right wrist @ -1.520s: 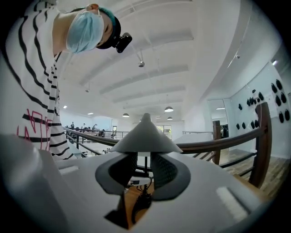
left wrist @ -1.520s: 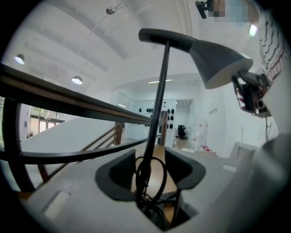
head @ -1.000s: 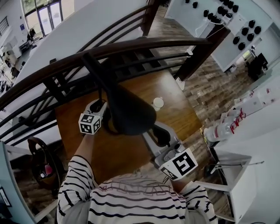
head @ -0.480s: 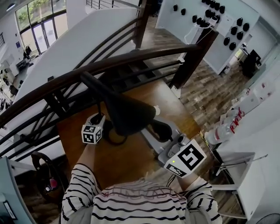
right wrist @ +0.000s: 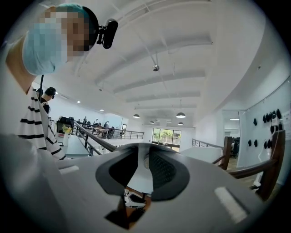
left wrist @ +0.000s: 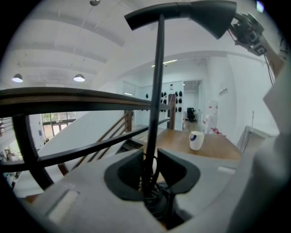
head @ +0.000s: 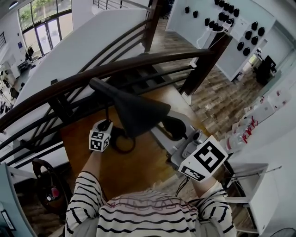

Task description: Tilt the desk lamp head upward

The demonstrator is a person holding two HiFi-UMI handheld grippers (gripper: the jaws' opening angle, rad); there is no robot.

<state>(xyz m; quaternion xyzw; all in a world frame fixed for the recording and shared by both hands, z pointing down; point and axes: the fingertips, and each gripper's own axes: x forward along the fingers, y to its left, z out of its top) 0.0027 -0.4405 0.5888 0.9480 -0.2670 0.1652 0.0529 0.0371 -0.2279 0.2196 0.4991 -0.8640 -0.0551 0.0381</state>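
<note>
A black desk lamp stands on the wooden table (head: 138, 162). Its cone head (head: 136, 113) sits on a thin stem (left wrist: 157, 82) above a ring base (head: 122, 139). My left gripper (head: 110, 127) is low on the stem. Its jaws have just been closing, and in the left gripper view (left wrist: 150, 170) the pads press the stem and cable between them. My right gripper (head: 173, 127) is shut on the head's rim. The right gripper view shows the head's white inside (right wrist: 138, 178) between the pads of the right gripper (right wrist: 144, 166). From the left gripper view the lamp head (left wrist: 211, 13) hangs high and tilted.
A dark curved railing (head: 92, 74) runs along the table's far side over a stairwell. A white cup (left wrist: 196, 140) stands on the table beyond the lamp. Bottles (head: 240, 134) sit on a white counter to the right. A person's striped sleeve (head: 83, 190) is below.
The right gripper has risen with the lamp head, which now tips further up and hides the cup in the head view. The left gripper stays at the stem.
</note>
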